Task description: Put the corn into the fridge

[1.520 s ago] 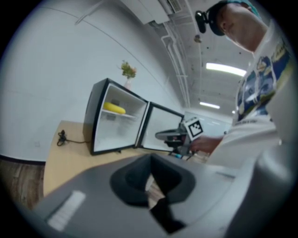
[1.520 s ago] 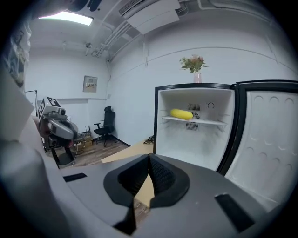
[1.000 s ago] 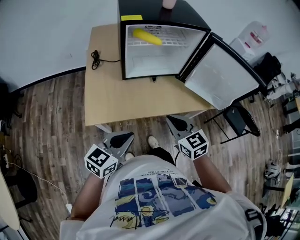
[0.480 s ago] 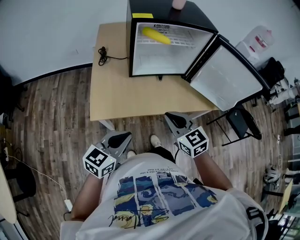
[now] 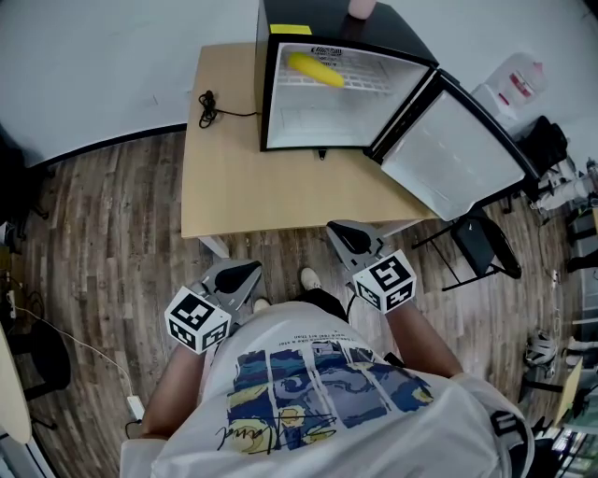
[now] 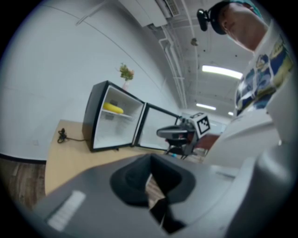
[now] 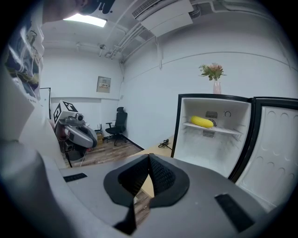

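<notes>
The yellow corn (image 5: 315,70) lies on the upper shelf of the black mini fridge (image 5: 308,121), which stands at the far end of the wooden table (image 5: 271,196) with its door (image 5: 458,154) swung wide to the right. The corn (image 6: 113,108) shows in the left gripper view, and the corn (image 7: 202,122) in the right gripper view too. Both grippers hang close to my body, short of the table's near edge. My left gripper (image 5: 245,274) (image 6: 150,162) is shut and holds nothing. The jaws of my right gripper (image 5: 342,231) (image 7: 149,158) are also shut and empty.
A coiled black cable (image 5: 207,105) lies on the table left of the fridge. A pink vase (image 5: 360,7) stands on the fridge top. A black chair (image 5: 478,241) sits under the open door at the right. The floor (image 5: 103,233) is wood planks.
The head view has shifted, so fridge and table sit a little further right in the picture. Both grippers stay shut and near the body. The corn has not moved on its shelf.
</notes>
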`<action>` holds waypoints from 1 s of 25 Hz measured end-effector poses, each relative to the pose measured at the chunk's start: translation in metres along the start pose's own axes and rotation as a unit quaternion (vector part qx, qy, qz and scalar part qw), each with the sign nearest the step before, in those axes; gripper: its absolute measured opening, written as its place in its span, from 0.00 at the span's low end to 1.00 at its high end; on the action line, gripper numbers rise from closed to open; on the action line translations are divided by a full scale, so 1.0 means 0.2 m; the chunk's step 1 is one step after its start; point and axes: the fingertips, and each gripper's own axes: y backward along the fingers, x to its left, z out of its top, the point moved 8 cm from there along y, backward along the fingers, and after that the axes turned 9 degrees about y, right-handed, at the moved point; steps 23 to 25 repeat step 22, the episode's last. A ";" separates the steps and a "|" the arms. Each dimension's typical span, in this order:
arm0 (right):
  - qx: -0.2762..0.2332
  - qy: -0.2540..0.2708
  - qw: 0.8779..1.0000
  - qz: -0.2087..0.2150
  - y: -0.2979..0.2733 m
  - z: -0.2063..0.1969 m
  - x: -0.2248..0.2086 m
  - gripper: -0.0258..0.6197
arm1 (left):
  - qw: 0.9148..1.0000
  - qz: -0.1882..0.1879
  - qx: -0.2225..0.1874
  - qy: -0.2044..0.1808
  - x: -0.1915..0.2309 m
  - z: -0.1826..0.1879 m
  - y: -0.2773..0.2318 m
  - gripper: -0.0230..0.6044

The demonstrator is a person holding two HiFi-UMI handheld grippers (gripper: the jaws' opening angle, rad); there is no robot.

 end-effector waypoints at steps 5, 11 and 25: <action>0.000 0.008 1.000 0.002 -0.01 0.00 -0.01 0.06 | 1.000 0.005 -0.003 0.003 0.00 -0.01 0.00 0.05; -0.002 0.013 1.000 0.002 -0.02 0.01 -0.05 0.06 | 1.000 0.011 -0.001 0.007 0.03 0.00 -0.03 0.05; 0.003 0.019 1.000 -0.004 0.02 -0.07 -0.25 0.06 | 1.000 0.005 -0.001 0.006 0.05 0.07 -0.29 0.05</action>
